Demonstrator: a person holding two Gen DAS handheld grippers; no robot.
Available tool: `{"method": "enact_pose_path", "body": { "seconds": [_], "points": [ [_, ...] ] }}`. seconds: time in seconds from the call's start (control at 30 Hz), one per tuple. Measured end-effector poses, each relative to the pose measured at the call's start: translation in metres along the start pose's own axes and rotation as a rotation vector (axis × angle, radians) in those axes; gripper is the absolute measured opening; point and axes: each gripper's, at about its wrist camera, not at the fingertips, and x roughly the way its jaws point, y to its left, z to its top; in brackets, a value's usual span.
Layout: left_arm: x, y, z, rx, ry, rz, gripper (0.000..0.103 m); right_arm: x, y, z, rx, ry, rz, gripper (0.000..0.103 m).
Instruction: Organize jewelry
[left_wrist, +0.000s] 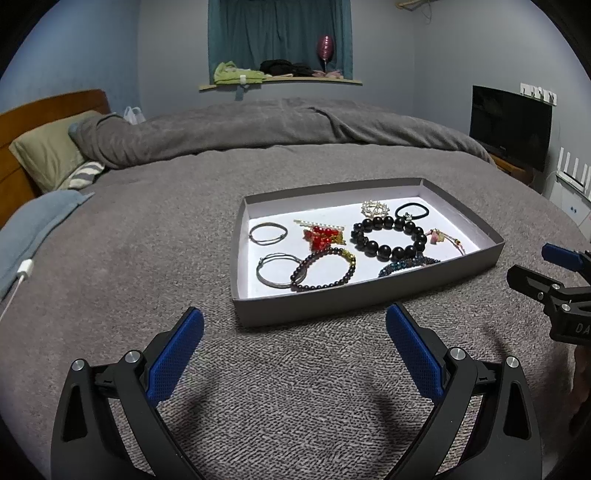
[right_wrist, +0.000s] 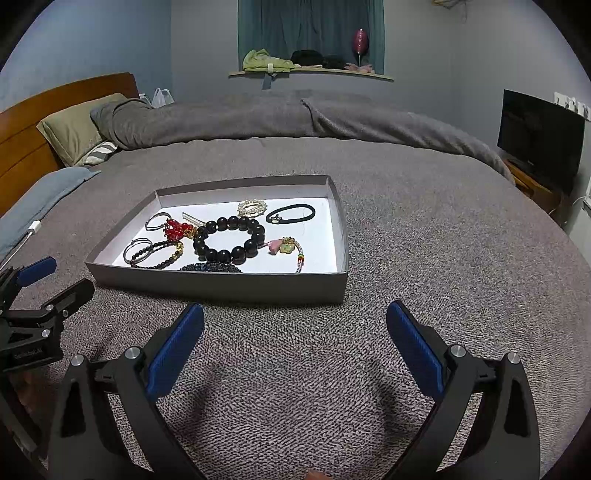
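The left tool (left_wrist: 294, 334) is hovering low over the grey blanket (left_wrist: 155, 266) with its blue pads (left_wrist: 173, 365) spread wide apart and gripping nothing, and the right tool (right_wrist: 294, 334) is doing the same beside it, jaws standing wide and empty. Just beyond both, a shallow grey tray (left_wrist: 369, 295) is sitting on the bed, holding the jewelry: a big black bead bracelet (right_wrist: 229, 240) is lying in the middle, a red bead cluster (right_wrist: 176, 228) and silver bangles (left_wrist: 275, 271) are resting toward its left, and a black hair tie (right_wrist: 290, 213) is lying toward the far right corner. Farther off, a pillow (left_wrist: 48, 155) is leaning against the wooden headboard (left_wrist: 44, 107), and a dark screen (right_wrist: 541, 138) is standing at the right wall.
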Motion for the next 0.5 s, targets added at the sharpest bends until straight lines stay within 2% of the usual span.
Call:
{"method": "enact_pose_path", "body": {
  "seconds": [0.17,0.27,0.37,0.5],
  "points": [
    [-0.0008,-0.0016,0.0012,0.015,-0.006,-0.033,0.098,0.0011,0.0009,0.0,-0.002,0.003,0.003,0.098],
    [0.0003,-0.0015,0.0021,0.02,-0.003,0.007,0.098,0.0005,0.0009,0.0,-0.002,0.002,0.0,0.098],
    [0.0024,0.0019,0.0025,0.0,0.019,-0.02,0.098,0.0003,0.0015,-0.0001,-0.005,0.003,0.003,0.098],
    [0.0028,0.0032,0.0013,0.009,0.009,0.01,0.098,0.0004,0.0011,-0.0008,0.0,0.005,0.001,0.098]
  ]
}}
